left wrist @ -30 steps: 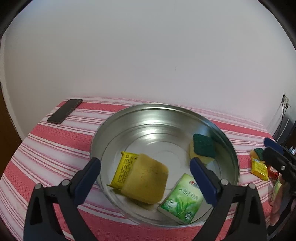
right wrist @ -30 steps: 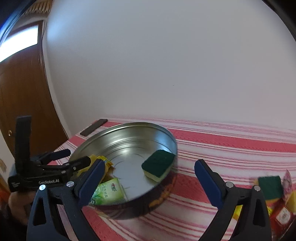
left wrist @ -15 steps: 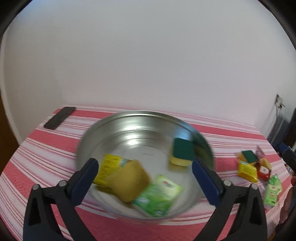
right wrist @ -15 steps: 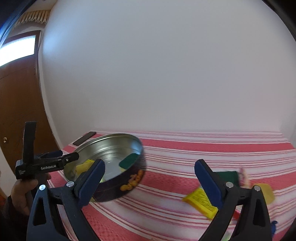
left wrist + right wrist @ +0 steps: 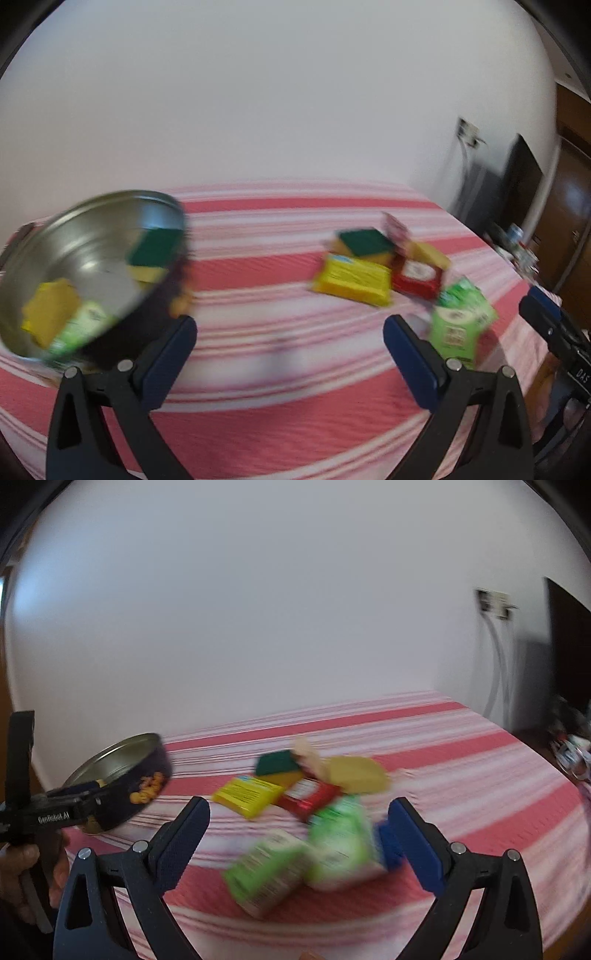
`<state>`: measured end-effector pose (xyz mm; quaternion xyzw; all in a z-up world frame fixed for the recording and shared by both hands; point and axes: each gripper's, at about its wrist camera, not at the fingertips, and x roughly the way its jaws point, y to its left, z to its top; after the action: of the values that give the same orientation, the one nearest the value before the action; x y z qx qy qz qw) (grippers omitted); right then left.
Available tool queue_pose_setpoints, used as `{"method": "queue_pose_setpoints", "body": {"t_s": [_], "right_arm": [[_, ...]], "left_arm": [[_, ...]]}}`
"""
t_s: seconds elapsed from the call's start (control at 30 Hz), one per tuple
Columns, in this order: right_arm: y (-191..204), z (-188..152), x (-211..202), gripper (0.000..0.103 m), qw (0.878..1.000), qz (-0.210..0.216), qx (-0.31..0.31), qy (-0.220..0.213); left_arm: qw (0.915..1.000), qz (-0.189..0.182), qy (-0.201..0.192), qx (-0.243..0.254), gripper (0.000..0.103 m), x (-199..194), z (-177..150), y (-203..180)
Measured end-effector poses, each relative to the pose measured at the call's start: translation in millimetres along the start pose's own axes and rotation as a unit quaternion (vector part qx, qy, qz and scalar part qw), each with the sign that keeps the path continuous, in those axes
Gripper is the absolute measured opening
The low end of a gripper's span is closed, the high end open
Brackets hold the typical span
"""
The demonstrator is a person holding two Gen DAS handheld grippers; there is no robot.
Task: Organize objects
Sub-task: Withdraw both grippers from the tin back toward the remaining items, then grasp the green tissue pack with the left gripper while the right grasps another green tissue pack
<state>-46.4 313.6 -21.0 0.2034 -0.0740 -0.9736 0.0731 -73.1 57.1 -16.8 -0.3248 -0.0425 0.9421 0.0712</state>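
With both the left gripper and right gripper spread wide and empty, the packet pile at twelve o'clock could scatter if the right closes hastily beside the tin.

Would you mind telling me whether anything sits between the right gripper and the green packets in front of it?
Nothing visible does. The right gripper is open, and the two green packets lie on the striped cloth right ahead, between its fingers. The red packet and yellow packet lie beyond them.
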Motion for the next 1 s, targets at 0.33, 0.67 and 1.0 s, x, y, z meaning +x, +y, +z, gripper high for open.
{"method": "queue_pose_setpoints", "body": {"t_s": [0.33, 0.67, 1.0], "right_arm": [[-47, -17, -6, 0.099, 0.999, -0.030, 0.044, 0.001], [-61, -26, -2, 0.099, 0.998, -0.033, 0.060, 0.004], [-59, -29, 0, 0.099, 0.997, -0.041, 0.057, 0.012]], "left_arm": [[0.9966, -0.063, 0.038, 0.038, 0.102, 25, -5, -59], [0.9924, -0.083, 0.065, 0.064, 0.102, 44, -9, -89], [0.9884, -0.094, 0.079, 0.090, 0.099, 53, -12, -107]]}}
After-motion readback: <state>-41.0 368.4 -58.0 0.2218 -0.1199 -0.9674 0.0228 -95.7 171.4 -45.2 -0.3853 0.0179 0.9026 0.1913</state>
